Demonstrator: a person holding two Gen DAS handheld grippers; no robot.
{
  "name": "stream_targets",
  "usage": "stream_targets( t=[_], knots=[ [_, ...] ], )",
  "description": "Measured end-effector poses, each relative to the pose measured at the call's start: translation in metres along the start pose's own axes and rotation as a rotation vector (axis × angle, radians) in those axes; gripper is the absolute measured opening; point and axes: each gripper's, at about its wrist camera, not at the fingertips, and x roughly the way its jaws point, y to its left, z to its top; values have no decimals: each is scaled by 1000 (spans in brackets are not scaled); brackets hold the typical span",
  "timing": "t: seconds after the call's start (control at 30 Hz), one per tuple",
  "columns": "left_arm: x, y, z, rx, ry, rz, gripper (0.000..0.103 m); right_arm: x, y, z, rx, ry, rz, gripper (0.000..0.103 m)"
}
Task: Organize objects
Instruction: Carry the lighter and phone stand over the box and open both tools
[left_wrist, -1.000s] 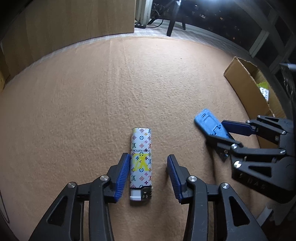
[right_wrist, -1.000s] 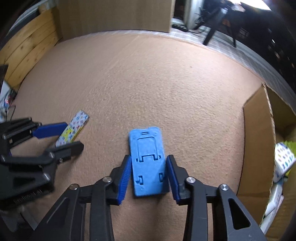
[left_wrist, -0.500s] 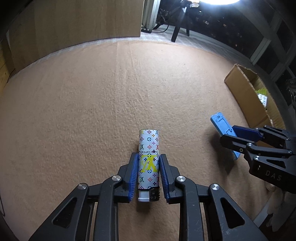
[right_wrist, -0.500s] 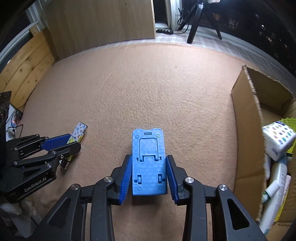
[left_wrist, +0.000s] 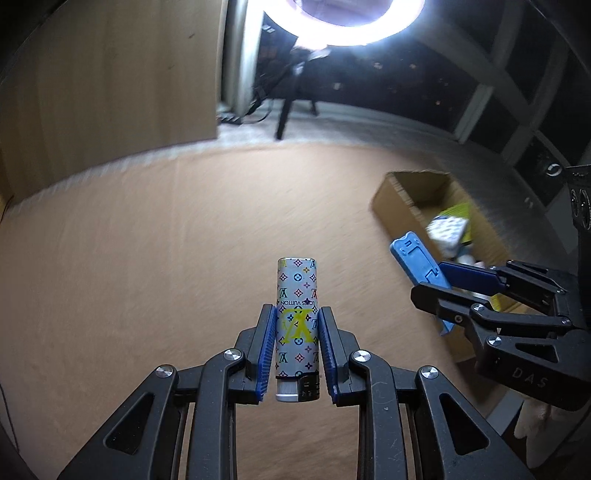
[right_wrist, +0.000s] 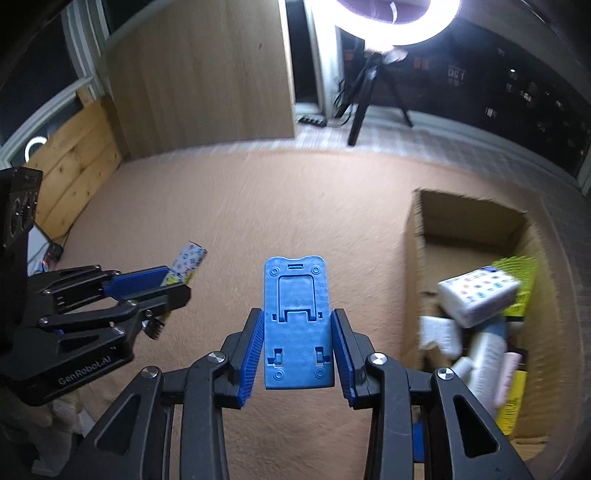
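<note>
A white lighter (left_wrist: 296, 280) with a coloured monogram print stands between the blue pads of my left gripper (left_wrist: 296, 312), which is shut on it and holds it above the tan carpet. My right gripper (right_wrist: 295, 317) is shut on a blue plastic phone stand (right_wrist: 295, 295), also held off the carpet. In the left wrist view the right gripper (left_wrist: 432, 280) and the blue stand (left_wrist: 410, 254) show at the right. From the right wrist, the left gripper (right_wrist: 175, 282) and the lighter (right_wrist: 188, 258) sit at the left.
An open cardboard box (right_wrist: 417, 258) sits on the carpet to the right, holding a white patterned packet (right_wrist: 480, 295), bottles and yellow items. A wooden panel (right_wrist: 207, 74) and a ring light on a tripod (right_wrist: 362, 107) stand beyond the carpet's far edge.
The left gripper closed on the lighter, then lifted it off the carpet. The right gripper rose with the blue stand. Both views now look further up, and the box is closer.
</note>
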Motion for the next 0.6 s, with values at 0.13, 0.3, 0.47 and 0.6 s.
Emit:
stream_targets(
  t=[0.13, 0.3, 0.47, 0.6],
  knots=[
    [-3, -29, 14, 43, -25, -31, 25, -21, -19, 0, 26, -37, -21, 33],
    [0, -67, 26, 95, -37, -74, 25, -45, -50, -6, 72, -75, -65, 33],
    [14, -101, 36, 137, -30, -116, 25, -63, -85, -16, 127, -94, -122, 33],
    [28, -127, 44, 165, -23, -143, 25, -73, -113, -28, 171, -93, -165, 33]
  ],
)
